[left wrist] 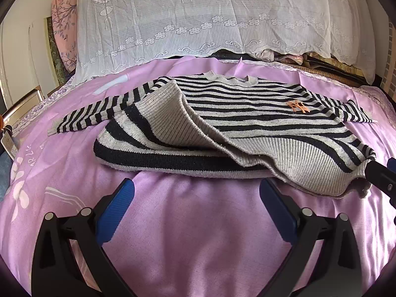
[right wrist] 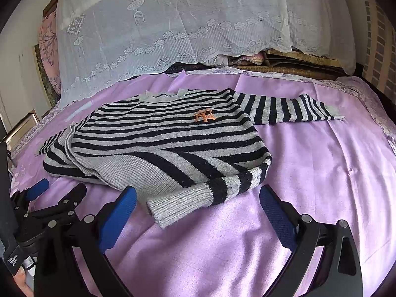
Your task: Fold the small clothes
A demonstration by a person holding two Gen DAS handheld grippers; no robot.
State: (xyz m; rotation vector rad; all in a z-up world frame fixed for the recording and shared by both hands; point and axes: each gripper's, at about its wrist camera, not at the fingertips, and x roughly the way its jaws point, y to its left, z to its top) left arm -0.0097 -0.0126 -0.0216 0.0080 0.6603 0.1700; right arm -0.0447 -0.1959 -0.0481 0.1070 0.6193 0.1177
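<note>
Both grippers spread wide and empty over a striped sweater lying partly folded on a bed.

Nearest, the left gripper (left wrist: 196,198) and right gripper (right wrist: 198,203) hover with jaws fully apart, holding nothing, just short of the sweater (right wrist: 160,143), whose ribbed hem lies turned back across its body. The knit is thick, soft and ribbed, banded grey and black, with an orange emblem (right wrist: 205,116); it rests on a smooth, glossy purple sheet (right wrist: 309,173). Likely risks: the slick sheet letting the sweater slide when tugged, or the bulky hem springing open. Beyond hangs a white lace cover (left wrist: 198,19).
</note>
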